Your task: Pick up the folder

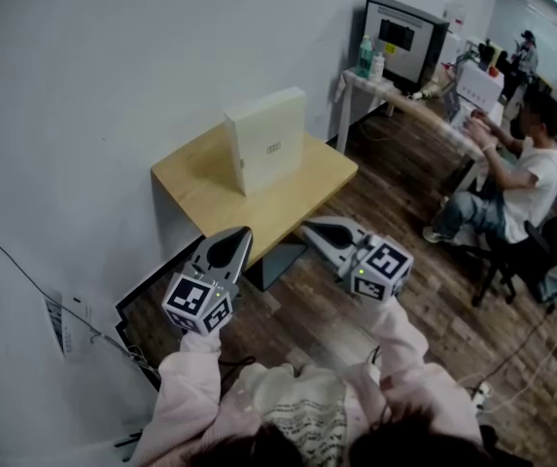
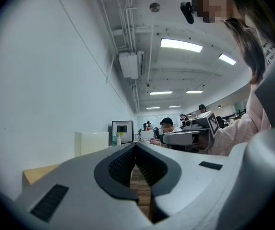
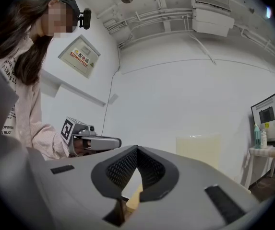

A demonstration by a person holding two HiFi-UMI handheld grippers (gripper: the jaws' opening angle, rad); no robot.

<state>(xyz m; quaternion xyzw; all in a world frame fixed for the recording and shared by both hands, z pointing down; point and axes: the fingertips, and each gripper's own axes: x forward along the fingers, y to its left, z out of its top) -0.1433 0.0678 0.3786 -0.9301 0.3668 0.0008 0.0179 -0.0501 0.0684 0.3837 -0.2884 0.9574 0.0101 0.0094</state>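
Note:
The folder (image 1: pixel 266 139) is a cream, box-like file standing upright on a small wooden table (image 1: pixel 200 188) against the white wall. It also shows pale and upright in the left gripper view (image 2: pixel 92 143) and the right gripper view (image 3: pixel 197 149). My left gripper (image 1: pixel 244 233) hovers level just off the table's front edge, shut with nothing in it. My right gripper (image 1: pixel 307 228) hangs beside it to the right, also shut and empty. Both are short of the folder and apart from it. Each gripper sees the other: the right gripper (image 2: pixel 175 138) and the left gripper (image 3: pixel 113 142).
A seated person (image 1: pixel 516 173) works at a long desk to the right. A white side table (image 1: pixel 356 84) with bottles (image 1: pixel 365 56) and a monitor (image 1: pixel 404 39) stands behind the wooden table. A dark panel (image 1: pixel 147 305) leans under it. Cables and a power strip (image 1: pixel 478 393) lie on the wood floor.

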